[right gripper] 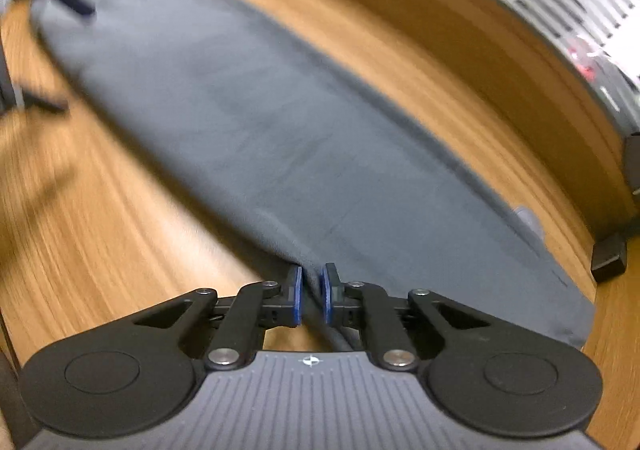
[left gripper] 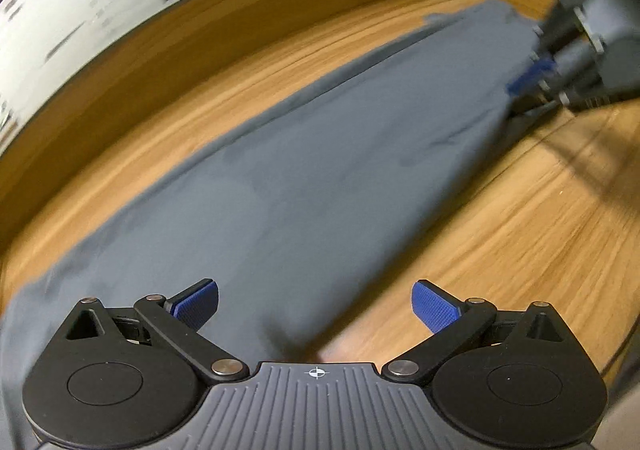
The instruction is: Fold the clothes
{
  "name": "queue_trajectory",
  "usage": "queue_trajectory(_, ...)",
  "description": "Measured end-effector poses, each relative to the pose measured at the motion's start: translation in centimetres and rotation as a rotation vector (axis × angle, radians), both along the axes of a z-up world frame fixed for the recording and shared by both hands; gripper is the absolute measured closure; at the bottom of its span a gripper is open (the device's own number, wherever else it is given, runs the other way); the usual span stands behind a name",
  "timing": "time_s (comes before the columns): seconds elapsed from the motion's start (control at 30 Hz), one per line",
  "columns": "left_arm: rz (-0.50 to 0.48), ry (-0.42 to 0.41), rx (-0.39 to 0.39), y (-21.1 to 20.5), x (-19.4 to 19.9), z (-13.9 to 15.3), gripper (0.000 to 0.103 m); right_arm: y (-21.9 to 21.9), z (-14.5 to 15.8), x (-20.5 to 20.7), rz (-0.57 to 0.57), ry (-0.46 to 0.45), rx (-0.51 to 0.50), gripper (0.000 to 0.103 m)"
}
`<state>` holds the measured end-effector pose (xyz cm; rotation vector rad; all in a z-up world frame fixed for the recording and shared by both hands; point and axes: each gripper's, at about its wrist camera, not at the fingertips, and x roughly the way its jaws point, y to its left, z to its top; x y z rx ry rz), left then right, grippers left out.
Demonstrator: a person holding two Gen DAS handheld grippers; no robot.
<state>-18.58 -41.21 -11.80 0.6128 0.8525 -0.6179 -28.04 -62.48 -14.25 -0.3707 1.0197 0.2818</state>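
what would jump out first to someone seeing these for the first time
A long grey cloth garment stretches across the light wooden table, filling the middle of both views. The right gripper is shut on a bunched edge of it, while the left gripper hangs open above the other end.

Both wrist views close, angled down, facing each other; share grey garment (left gripper: 320, 170), wooden table (right gripper: 100, 210).
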Motion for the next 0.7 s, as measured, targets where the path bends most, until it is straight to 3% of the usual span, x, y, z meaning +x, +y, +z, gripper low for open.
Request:
queue_trajectory(0.23, -0.006, -0.055, 0.004, -3.5, 0.5, -1.2, 0.002, -2.3, 3.0, 1.5, -0.068, -0.044, 0.116, 0.093)
queue_trajectory(0.3, 0.003, -0.1, 0.037, -3.7, 0.4, -1.4, 0.018, -2.7, 3.3, 1.8, -0.085, -0.045, 0.139, 0.093)
queue_trajectory(0.43, 0.012, -0.184, 0.058, -3.2, 0.0, -0.4, 0.034, -2.4, 3.0, 2.0, -0.094, -0.018, 0.16, 0.091)
queue_trajectory(0.5, 0.02, -0.204, 0.039, -2.7, -0.1, 0.5, 0.038, -2.4, 2.7, 1.8, -0.086, 0.004, 0.186, 0.085)
queue_trajectory(0.63, 0.024, -0.21, 0.022, -2.6, 0.0, 1.5, 0.042, -2.8, 2.7, -0.2, -0.033, 0.047, 0.371, 0.062)
queue_trajectory(0.7, 0.025, -0.214, 0.023, -2.7, 0.1, 1.6, 0.046, -2.2, 2.0, -0.5, -0.003, 0.078, 0.42, 0.061)
